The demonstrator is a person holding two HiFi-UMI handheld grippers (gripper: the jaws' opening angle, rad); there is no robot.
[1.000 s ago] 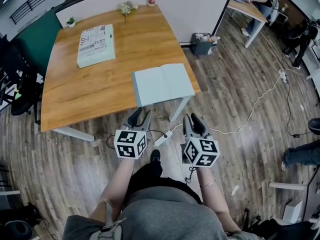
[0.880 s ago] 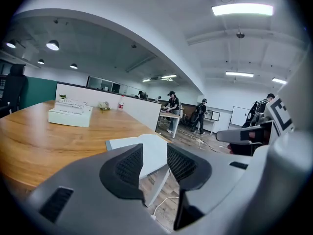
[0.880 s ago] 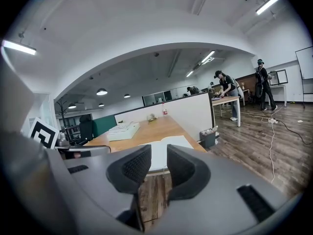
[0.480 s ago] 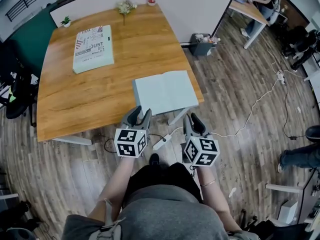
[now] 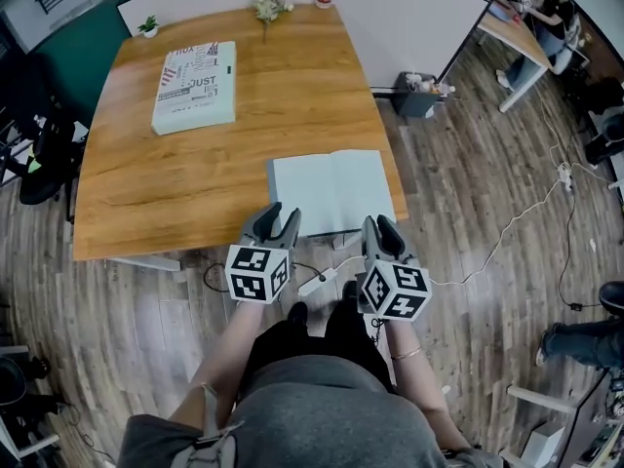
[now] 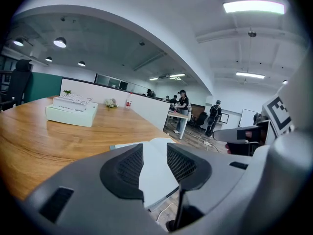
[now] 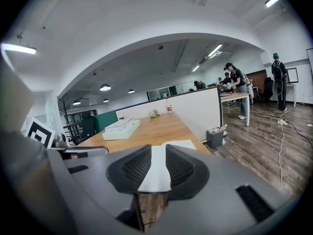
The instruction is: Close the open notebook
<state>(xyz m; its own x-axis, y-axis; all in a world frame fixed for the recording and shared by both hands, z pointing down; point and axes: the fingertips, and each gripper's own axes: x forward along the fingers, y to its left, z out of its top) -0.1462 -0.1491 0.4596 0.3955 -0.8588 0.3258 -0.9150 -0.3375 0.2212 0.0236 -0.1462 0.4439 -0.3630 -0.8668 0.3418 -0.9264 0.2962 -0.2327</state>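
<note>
Open notebook (image 5: 331, 191) lies flat at the near right corner of the surface (image 5: 175, 183), its near edge at or just past the rim. Left claw (image 5: 276, 215) and right claw (image 5: 379, 224) are both spread and empty, just short of it. Risk: a low nudge under a page could slide it off the corner. Pinching only a few sheets would leave the cover lying open.

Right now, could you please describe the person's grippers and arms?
Both the left gripper and right gripper have grey moulded bodies, dark ribbed pads and a white cube with black square markers. The person wears a grey top and a thin bracelet on the right wrist.
</note>
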